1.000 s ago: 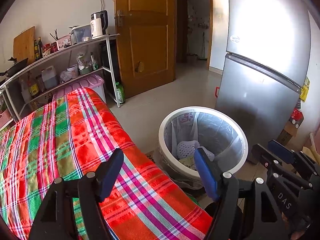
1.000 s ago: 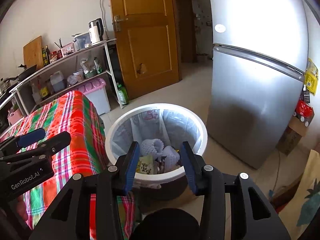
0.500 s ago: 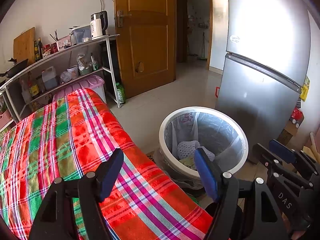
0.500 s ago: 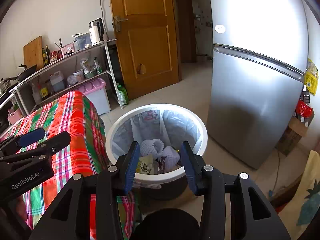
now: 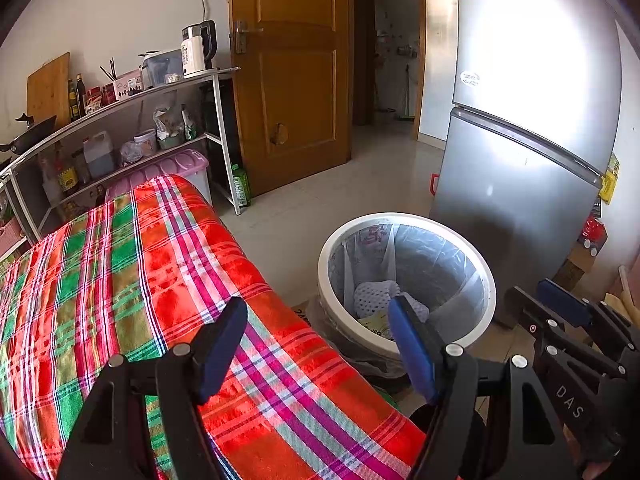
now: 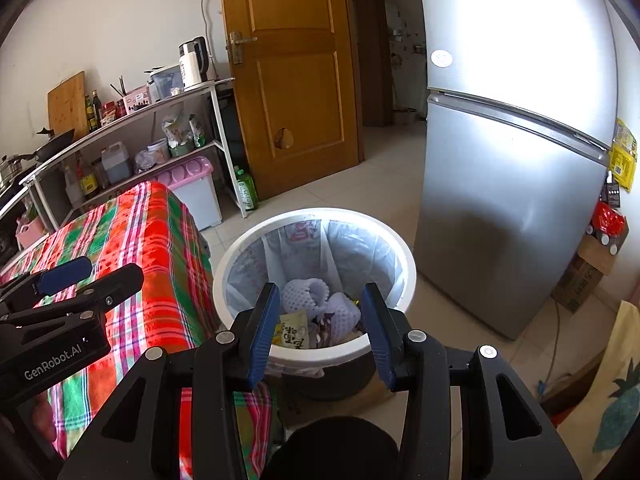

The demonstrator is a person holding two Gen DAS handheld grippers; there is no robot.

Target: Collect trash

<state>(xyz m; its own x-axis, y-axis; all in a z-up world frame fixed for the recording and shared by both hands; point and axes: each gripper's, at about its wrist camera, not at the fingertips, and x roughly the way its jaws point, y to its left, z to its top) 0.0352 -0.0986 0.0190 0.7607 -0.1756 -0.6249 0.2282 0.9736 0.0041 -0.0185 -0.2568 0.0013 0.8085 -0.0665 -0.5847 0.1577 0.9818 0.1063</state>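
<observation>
Both grippers are empty. The left gripper (image 5: 318,344) has its jaws wide apart, nothing between them, and it hangs over the edge of the table (image 5: 132,264), which has a plaid cloth. The right gripper (image 6: 320,328) is also open, a bit narrower, nothing held, and it points down at the bin (image 6: 320,354).

Trash is already in the bin: white foam nets (image 6: 306,294) and a yellow wrapper (image 6: 294,334) lie at the bottom, on the plastic liner. No loose trash shows on the part of the cloth in view, or on the floor near the bin. So I judge the collecting is mostly done, maybe finished; what is left, e.g. tying the liner, I cannot tell.

Left view shows more of the cloth top and the bin (image 5: 404,344) from the side, w/ the right gripper at the right edge. Right view looks straight into the bin, so the contents are clear, and shows the left gripper (image 6: 86,276) above the cloth, plus a box beside the fridge (image 6: 512,184).
</observation>
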